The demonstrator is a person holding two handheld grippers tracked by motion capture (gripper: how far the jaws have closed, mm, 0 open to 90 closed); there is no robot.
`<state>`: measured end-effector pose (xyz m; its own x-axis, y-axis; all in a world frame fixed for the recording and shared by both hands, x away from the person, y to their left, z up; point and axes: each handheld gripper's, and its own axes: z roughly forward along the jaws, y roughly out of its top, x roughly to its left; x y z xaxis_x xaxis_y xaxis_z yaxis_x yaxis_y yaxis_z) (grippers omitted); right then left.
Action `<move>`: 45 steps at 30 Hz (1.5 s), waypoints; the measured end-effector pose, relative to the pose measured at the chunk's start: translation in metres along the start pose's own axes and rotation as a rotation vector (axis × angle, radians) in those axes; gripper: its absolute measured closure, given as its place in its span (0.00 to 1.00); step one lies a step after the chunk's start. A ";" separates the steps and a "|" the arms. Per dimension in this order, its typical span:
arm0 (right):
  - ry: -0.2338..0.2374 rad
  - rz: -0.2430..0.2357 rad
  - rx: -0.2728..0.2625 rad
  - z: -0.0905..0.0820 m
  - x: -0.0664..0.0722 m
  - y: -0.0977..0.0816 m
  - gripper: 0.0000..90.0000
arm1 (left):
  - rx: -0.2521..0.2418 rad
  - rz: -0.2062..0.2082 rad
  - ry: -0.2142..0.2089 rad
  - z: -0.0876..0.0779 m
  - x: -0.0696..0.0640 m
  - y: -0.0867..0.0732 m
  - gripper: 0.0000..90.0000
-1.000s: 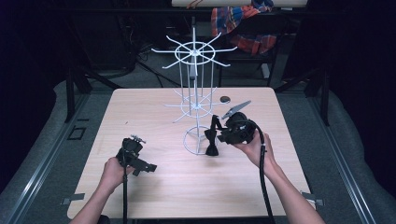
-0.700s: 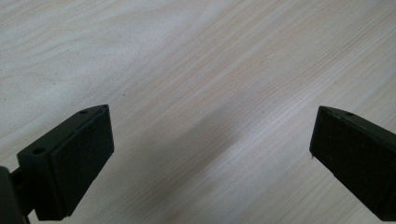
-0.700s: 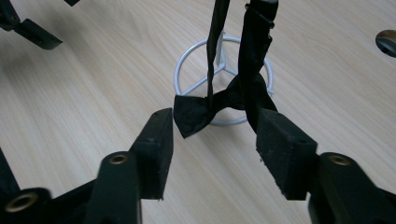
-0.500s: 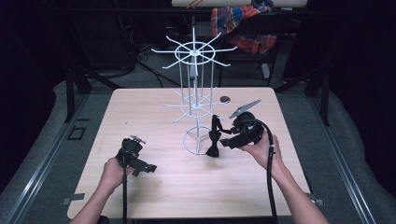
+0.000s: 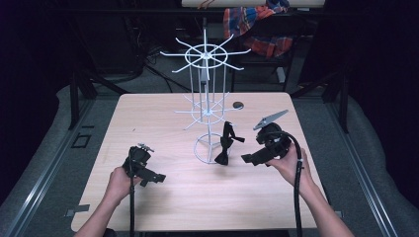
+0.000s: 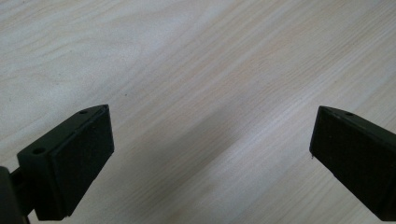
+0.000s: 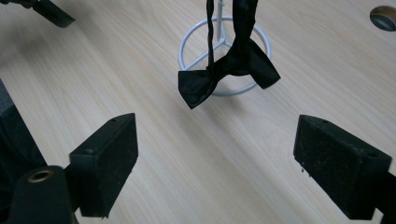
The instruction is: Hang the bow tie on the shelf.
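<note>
A black bow tie (image 5: 226, 143) hangs by its strap from a lower arm of the white wire rack (image 5: 205, 84); in the right gripper view the bow tie (image 7: 229, 70) dangles over the rack's ring base (image 7: 191, 39). My right gripper (image 5: 245, 158) is just right of the tie, apart from it; its jaws have just been opening and stand open with nothing between them (image 7: 217, 163). At the table's front left my left gripper (image 5: 157, 178) is open over bare wood (image 6: 212, 149).
A small dark round hole (image 5: 238, 104) sits in the light wooden table (image 5: 163, 113) behind the rack. The rack's spokes spread wide above the table's middle. Dark stands and a plaid cloth (image 5: 257, 19) are beyond the far edge.
My right gripper has let go of the bow tie and drawn back to the right, its jaws now wide. The tie hangs free from the rack. The left hand has stayed put.
</note>
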<state>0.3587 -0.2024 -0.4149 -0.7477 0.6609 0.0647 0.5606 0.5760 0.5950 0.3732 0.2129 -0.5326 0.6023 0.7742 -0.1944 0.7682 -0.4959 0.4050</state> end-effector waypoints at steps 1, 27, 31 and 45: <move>0.000 0.003 -0.001 -0.001 0.000 -0.002 0.12 | -0.001 0.001 0.002 0.000 0.000 0.000 0.00; 0.024 0.051 0.064 0.008 -0.002 -0.054 0.00 | -0.009 0.001 -0.004 0.000 0.001 0.000 0.00; 0.032 0.052 0.127 0.021 0.000 -0.067 0.00 | -0.010 -0.002 -0.002 0.001 0.002 0.001 0.00; 0.034 0.049 0.299 0.050 -0.003 -0.103 0.00 | -0.005 0.001 -0.003 0.003 -0.001 0.003 0.00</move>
<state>0.3204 -0.2396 -0.5167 -0.7261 0.6775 0.1174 0.6721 0.6634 0.3290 0.3751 0.2092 -0.5337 0.6036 0.7727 -0.1963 0.7665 -0.4947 0.4096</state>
